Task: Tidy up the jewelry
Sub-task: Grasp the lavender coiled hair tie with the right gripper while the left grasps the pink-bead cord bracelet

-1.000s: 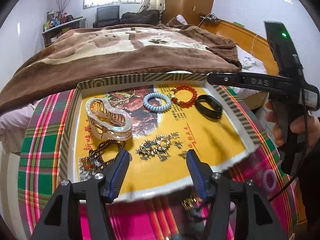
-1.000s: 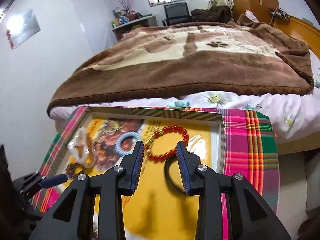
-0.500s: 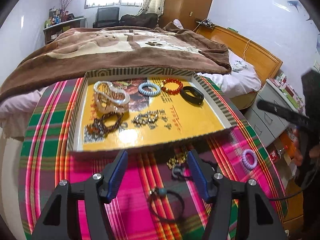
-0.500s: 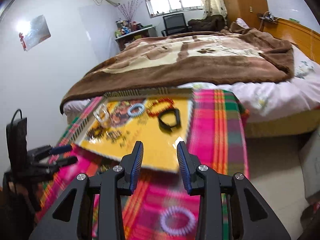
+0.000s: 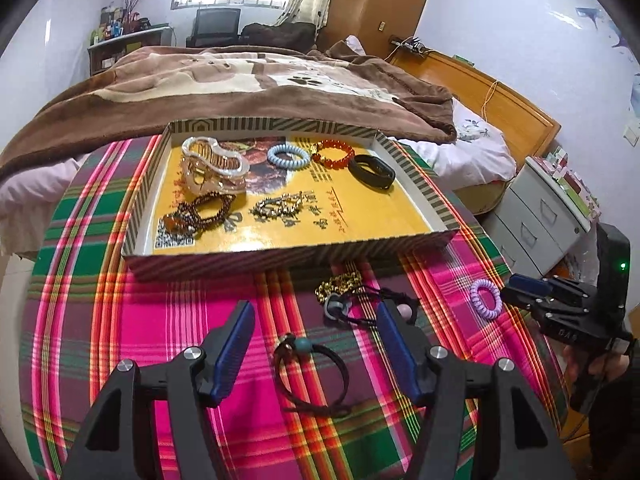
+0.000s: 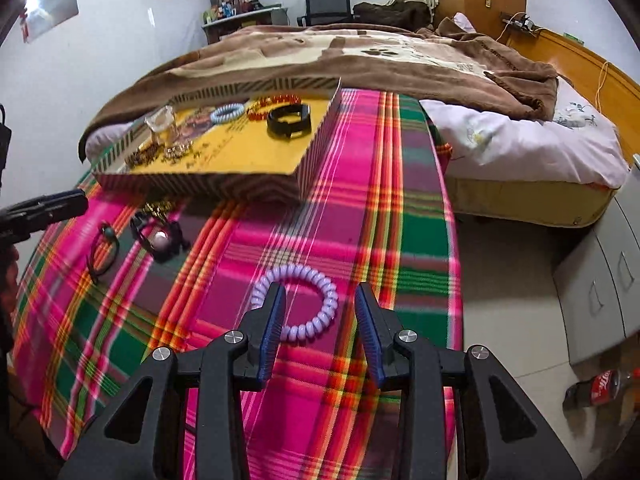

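A shallow striped box with a yellow floor (image 5: 360, 216) (image 6: 256, 156) holds a clear hair claw (image 5: 212, 164), a blue coil tie (image 5: 288, 156), a red bead bracelet (image 5: 334, 151), a black band (image 5: 370, 171) and two dark beaded pieces. On the plaid cloth lie a brown cord bracelet (image 5: 310, 376), a gold chain (image 5: 338, 282), a black cord piece (image 5: 360, 308) and a purple coil tie (image 6: 296, 300) (image 5: 485, 298). My left gripper (image 5: 316, 356) is open above the brown cord bracelet. My right gripper (image 6: 320, 320) is open, its jaws straddling the purple coil tie.
The plaid-covered table (image 6: 380, 208) ends at the right, above a tiled floor with a soda bottle (image 6: 600, 388). A bed with a brown blanket (image 5: 248, 80) lies behind the box. A grey drawer unit (image 5: 540, 216) stands at the right.
Both grippers have pulled back from the box toward the near side of the table. The right gripper has opened wider and come down over the purple coil tie.
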